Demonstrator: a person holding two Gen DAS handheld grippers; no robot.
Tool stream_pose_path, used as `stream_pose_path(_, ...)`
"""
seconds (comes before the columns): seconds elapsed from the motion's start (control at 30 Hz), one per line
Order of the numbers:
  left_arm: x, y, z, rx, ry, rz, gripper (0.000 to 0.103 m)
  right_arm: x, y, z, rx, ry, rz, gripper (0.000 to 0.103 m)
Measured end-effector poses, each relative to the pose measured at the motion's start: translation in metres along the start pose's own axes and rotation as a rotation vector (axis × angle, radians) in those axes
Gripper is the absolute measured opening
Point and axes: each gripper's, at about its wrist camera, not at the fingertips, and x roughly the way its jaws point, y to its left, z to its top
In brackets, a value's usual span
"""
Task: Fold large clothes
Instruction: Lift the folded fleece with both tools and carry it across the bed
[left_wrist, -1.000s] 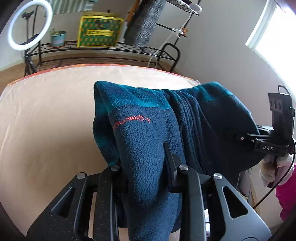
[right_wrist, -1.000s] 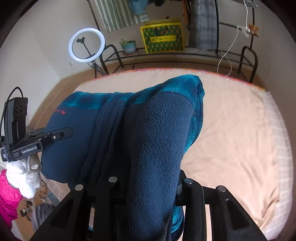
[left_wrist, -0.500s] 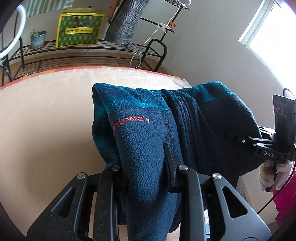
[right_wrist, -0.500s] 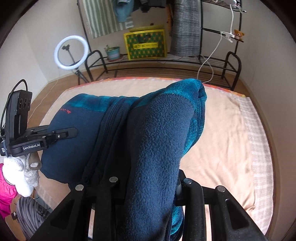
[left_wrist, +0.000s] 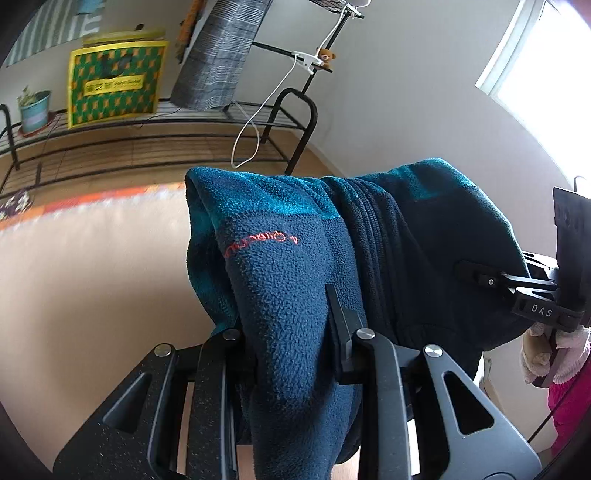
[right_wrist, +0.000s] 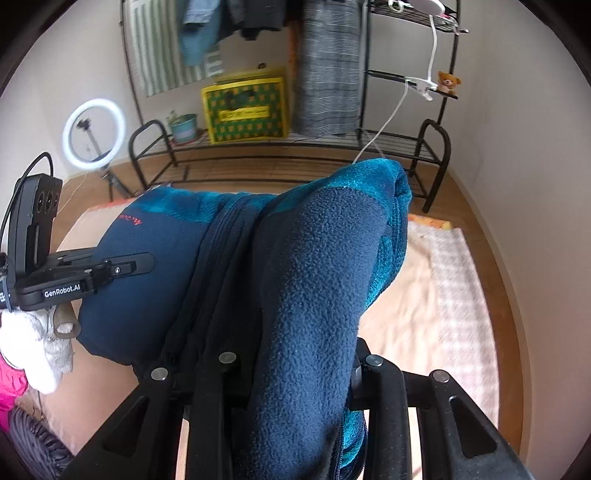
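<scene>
Left wrist view, bottom centre: the left gripper (left_wrist: 291, 332) is clamped narrow on a thick fold of the navy and teal fleece jacket (left_wrist: 280, 280). The fabric fills the gap between the black fingers and drapes down over them. Red embroidered lettering (left_wrist: 258, 242) sits on the fleece just above the grip. A dark zipper line (left_wrist: 369, 229) runs up the middle of the garment.

Right wrist view, bottom centre: the right gripper (right_wrist: 295, 365) is likewise closed narrow on a bunched fold of the same jacket, with fleece packed between the fingers.

The jacket hangs stretched between the two grippers, raised above the peach-coloured bed cover (left_wrist: 92, 288). No contact between garment and cover can be confirmed.

At the right edge of the left wrist view, the right gripper shows from the side, carried by a hand in a pale glove (left_wrist: 554, 350). At the left edge of the right wrist view, the left gripper appears with a white gloved hand (right_wrist: 33, 350) beneath it.

Farther back, a black metal rack (right_wrist: 428, 147) stands against the wall, carrying a yellow and green patterned box (right_wrist: 245, 110) and a small potted plant (right_wrist: 183, 127). A white ring light (right_wrist: 94, 129) stands at upper left of the right wrist view.
</scene>
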Motion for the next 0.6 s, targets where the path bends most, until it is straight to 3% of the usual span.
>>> stream_pose_path(0.33, 0.092, -0.017, 0.064, 0.021, -0.009, -0.005, 0.024, 0.052, -0.078, 0.049, 0.011, -0.032, -0.005, 0.03)
stream_pose_path(0.6, 0.143, -0.015, 0.084, 0.015, -0.024, 0.007, 0.024, 0.108, -0.12, 0.072, 0.015, -0.049, -0.008, 0.03)
